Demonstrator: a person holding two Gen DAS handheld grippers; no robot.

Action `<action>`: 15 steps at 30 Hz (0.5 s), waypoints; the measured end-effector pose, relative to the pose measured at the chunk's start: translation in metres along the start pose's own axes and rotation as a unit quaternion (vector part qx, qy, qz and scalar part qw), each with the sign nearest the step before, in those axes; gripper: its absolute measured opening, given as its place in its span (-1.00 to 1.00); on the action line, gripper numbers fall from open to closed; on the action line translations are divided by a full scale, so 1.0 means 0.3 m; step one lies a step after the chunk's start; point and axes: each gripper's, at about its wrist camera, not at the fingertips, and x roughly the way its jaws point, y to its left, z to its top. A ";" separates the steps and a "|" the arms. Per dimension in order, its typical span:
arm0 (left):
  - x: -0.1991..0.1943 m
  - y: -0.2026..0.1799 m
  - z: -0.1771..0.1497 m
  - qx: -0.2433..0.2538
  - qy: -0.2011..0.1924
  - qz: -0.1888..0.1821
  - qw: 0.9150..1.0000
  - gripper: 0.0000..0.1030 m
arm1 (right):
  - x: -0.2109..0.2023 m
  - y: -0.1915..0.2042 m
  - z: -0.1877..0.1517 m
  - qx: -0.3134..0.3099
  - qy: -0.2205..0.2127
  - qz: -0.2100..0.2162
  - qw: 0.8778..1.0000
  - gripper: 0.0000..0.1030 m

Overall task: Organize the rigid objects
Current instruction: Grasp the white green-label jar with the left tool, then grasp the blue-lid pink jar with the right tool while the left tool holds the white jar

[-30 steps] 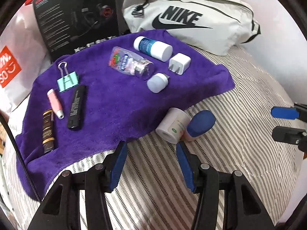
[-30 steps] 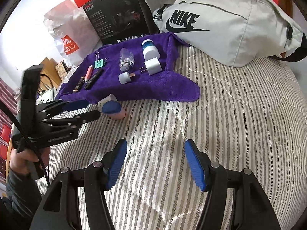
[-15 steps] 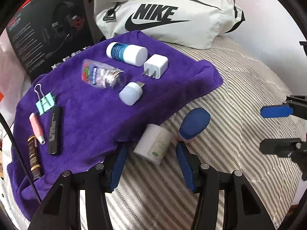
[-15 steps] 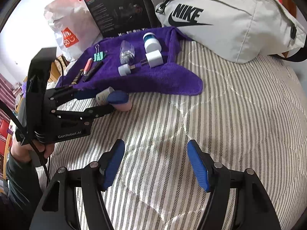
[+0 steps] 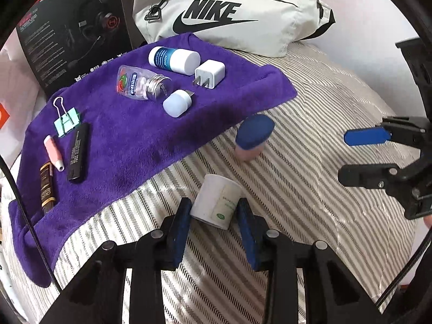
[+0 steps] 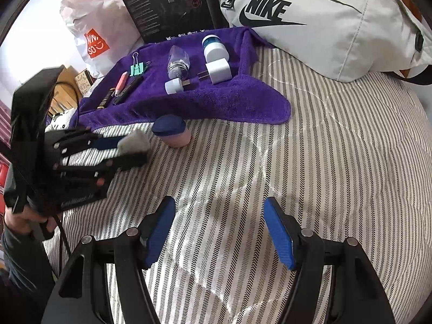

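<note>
A white jar [image 5: 216, 202] with a green label lies on the striped bedding. My left gripper [image 5: 213, 213] is closing on it, and both blue pads touch its sides. The right wrist view shows the same jar [image 6: 133, 141] blurred between those fingers. A pink jar with a blue cap [image 5: 252, 140] stands apart, just beyond, at the edge of the purple towel [image 5: 135, 135]. On the towel lie a white bottle [image 5: 174, 59], a charger [image 5: 209, 73], a clear bottle [image 5: 140, 85], a binder clip [image 5: 66, 120] and several small tubes. My right gripper [image 6: 218, 229] is open over bare bedding.
A grey Nike bag [image 5: 229, 13] and a black headset box [image 5: 73, 27] stand behind the towel. A white shopping bag [image 6: 89, 32] leans at the far left. Striped bedding stretches to the right. A person's hand [image 6: 21, 216] holds the left gripper.
My left gripper moved forward around the white jar and its jaws narrowed onto it. The jar now lies apart from the blue-capped jar. The right gripper opened slightly.
</note>
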 end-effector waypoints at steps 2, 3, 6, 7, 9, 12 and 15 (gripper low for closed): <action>0.001 0.000 0.005 0.004 0.001 -0.001 1.000 -0.33 | 0.002 0.003 0.002 0.000 0.000 0.002 1.000 0.31; 0.003 0.001 0.013 0.004 0.000 -0.003 1.000 -0.33 | 0.005 0.005 0.001 -0.003 0.002 0.002 1.000 0.31; 0.019 -0.003 0.045 0.010 0.002 -0.003 1.000 -0.33 | 0.012 0.011 0.001 -0.007 0.007 0.002 1.000 0.31; 0.021 -0.008 0.051 0.013 0.002 -0.003 1.000 -0.33 | 0.014 0.012 0.000 -0.007 0.008 0.002 1.000 0.31; 0.023 -0.019 0.059 0.017 0.002 -0.003 1.000 -0.34 | 0.015 0.013 -0.002 -0.007 0.009 0.002 1.000 0.31; 0.016 -0.023 0.054 0.008 -0.001 -0.009 1.000 -0.45 | 0.012 0.012 -0.004 -0.007 0.010 0.000 1.000 0.31; -0.001 0.007 0.024 -0.010 -0.005 -0.003 1.000 -0.45 | 0.010 0.011 0.000 -0.003 0.005 0.002 1.000 0.31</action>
